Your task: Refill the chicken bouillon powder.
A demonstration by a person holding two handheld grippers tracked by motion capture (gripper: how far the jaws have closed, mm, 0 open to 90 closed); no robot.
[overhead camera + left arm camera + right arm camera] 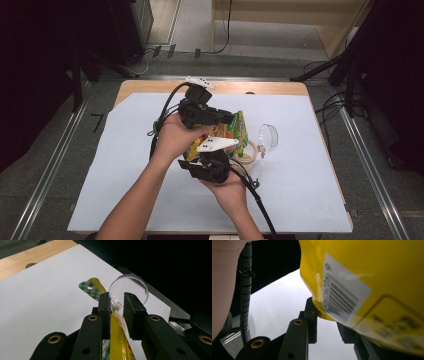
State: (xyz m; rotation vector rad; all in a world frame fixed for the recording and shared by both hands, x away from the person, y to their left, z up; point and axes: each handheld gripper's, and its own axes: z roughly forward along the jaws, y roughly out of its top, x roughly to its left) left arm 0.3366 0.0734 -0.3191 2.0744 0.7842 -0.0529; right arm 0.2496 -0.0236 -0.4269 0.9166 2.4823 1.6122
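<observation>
A yellow snack bag (pixel 235 131) with a green-checked top hangs over the middle of the table between my two grippers. My left gripper (pixel 231 120) reaches in from the left, and in the left gripper view (pixel 117 298) its jaws close on the bag's thin edge (pixel 117 340). My right gripper (pixel 212 156) comes from below. In the right gripper view (pixel 327 315) the bag's lower corner, beside its barcode label (pixel 342 295), sits between the jaws and hides the right one.
A clear plastic cup (pixel 268 137) lies on its side just right of the bag, also ahead of the left jaws (pixel 128 287). A tape roll (pixel 248 152) lies under the bag. White paper (pixel 300 190) covers the wooden table (pixel 150 87).
</observation>
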